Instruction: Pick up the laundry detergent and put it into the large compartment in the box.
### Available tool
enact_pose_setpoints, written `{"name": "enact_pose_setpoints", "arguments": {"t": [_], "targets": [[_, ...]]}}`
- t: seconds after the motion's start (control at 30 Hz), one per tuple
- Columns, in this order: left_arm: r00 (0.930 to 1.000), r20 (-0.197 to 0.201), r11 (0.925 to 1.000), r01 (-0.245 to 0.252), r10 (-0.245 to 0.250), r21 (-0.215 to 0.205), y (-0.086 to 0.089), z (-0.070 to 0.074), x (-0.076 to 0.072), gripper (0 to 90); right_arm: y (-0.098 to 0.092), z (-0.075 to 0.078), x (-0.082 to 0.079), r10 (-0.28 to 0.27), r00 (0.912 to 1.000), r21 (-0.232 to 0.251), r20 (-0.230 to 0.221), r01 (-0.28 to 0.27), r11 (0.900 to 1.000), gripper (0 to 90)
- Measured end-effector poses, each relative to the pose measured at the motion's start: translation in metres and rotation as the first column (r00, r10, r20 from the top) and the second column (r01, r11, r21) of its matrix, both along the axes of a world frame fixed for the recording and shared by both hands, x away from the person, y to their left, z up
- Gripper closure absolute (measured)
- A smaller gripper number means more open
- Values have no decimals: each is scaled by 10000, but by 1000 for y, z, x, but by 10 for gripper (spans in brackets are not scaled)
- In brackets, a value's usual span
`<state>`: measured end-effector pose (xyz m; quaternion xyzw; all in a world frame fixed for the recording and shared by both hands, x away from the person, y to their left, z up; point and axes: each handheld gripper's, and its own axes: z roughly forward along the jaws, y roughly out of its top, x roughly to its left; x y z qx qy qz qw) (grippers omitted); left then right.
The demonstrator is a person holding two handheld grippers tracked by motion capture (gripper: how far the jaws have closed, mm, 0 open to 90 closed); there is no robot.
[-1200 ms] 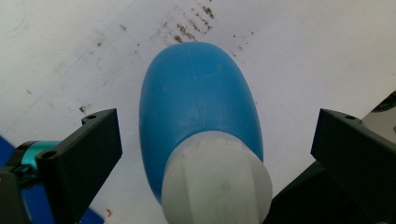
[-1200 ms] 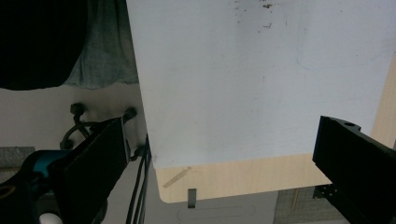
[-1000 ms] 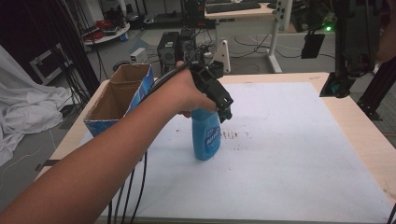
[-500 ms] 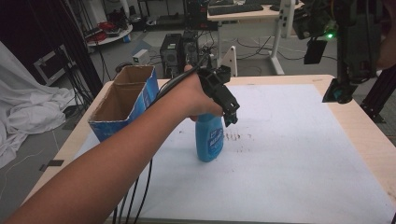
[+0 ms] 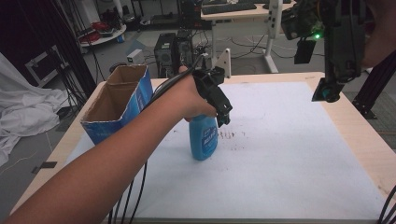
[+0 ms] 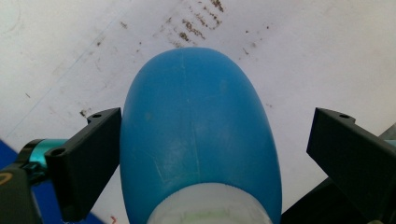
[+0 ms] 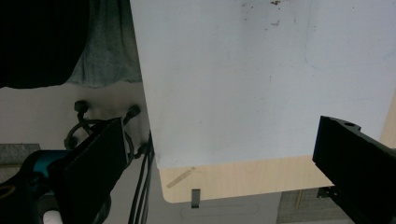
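Just a blue bottle [image 5: 203, 138] (label print unreadable) between left tongs [image 6: 215, 149].

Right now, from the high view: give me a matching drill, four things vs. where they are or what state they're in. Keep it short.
Things:
1. blue bottle
2. cardboard box
3. left tongs
4. right tongs

Places or states:
A. held up in the air over the table's right edge, jaws apart, nothing between them
B. lying on its side at the table's left, open mouth toward the camera
C. standing upright on the white sheet
D. astride the bottle from above, one jaw still off it

Pairs: 1-C, 2-B, 3-D, 4-A
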<state>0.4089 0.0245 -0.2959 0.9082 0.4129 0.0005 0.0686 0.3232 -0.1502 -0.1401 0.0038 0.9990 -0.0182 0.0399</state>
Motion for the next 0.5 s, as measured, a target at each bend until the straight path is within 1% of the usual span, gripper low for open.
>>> {"name": "enact_pose_setpoints", "arguments": {"t": [0.03, 0.1, 0.2, 0.3, 0.43, 0.5], "targets": [[10000, -1, 10000, 0, 0, 49, 0, 0, 0, 48, 0, 0, 0, -2, 10000, 1, -1, 2, 10000, 22], [10000, -22, 10000, 32, -32, 41, 1, 0, 0, 95, 0, 0, 0, 15, 10000, 28, 2, -15, 10000, 22], [10000, -2, 9999, -10, 10, 102, 2, 0, 0, 102, 0, 0, 0, -10, 10000, 14, -2, 10, 10000, 22], [10000, -4, 10000, 18, -18, 40, 2, 1, 0, 113, 1, 0, 0, 17, 10000, 15, -10, -17, 10000, 22], [10000, -10, 9999, 92, -91, 82, 1, 1, 0, 122, 2, -1, 1, 16, 10000, -15, -11, -16, 10000, 22], [10000, -35, 9999, 31, -31, 113, 1, 0, 0, 134, 3, -1, 0, 0, 10000, -6, -4, 0, 10000, 22]]}}
